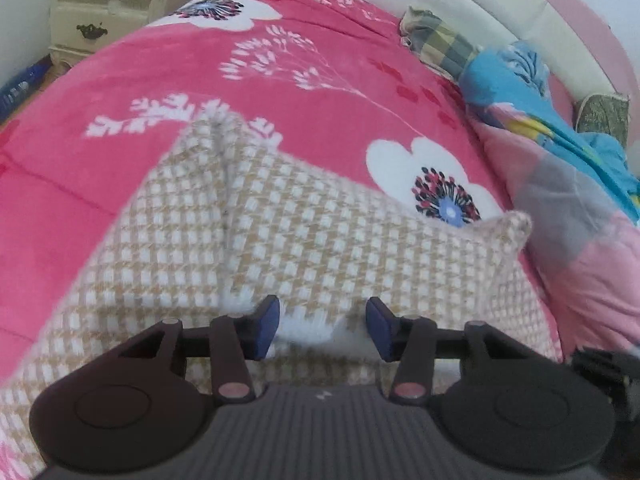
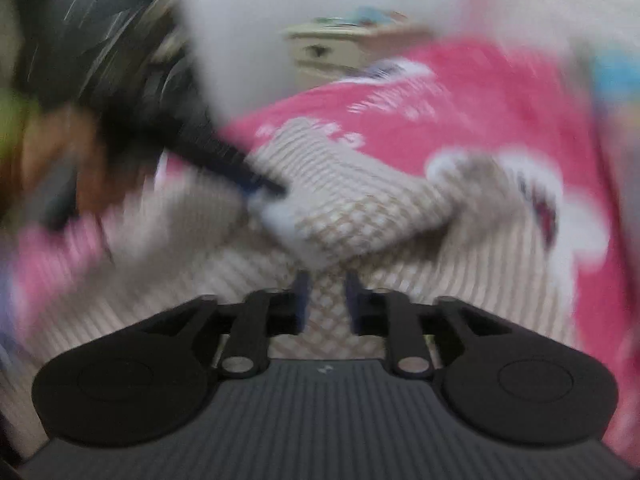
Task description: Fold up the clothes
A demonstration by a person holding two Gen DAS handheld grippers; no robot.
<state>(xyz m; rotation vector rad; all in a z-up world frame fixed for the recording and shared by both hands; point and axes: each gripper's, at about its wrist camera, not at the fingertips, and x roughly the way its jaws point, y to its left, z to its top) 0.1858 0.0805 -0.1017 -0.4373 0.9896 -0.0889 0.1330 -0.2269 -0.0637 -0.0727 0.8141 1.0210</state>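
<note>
A beige and white checked knit garment (image 1: 304, 240) lies on the pink flowered bedspread (image 1: 224, 92). My left gripper (image 1: 322, 326) is open, its blue pads on either side of a white bunched edge of the garment. In the blurred right wrist view my right gripper (image 2: 325, 300) is shut on a raised fold of the same garment (image 2: 360, 216). The left gripper also shows there (image 2: 256, 190) at upper left, touching the cloth.
A cream drawer chest (image 1: 100, 8) stands beyond the bed at the far left. A plaid pillow (image 1: 436, 40), a blue patterned quilt (image 1: 516, 80) and a pink quilt (image 1: 592, 264) lie along the right side by the white headboard (image 1: 480, 8).
</note>
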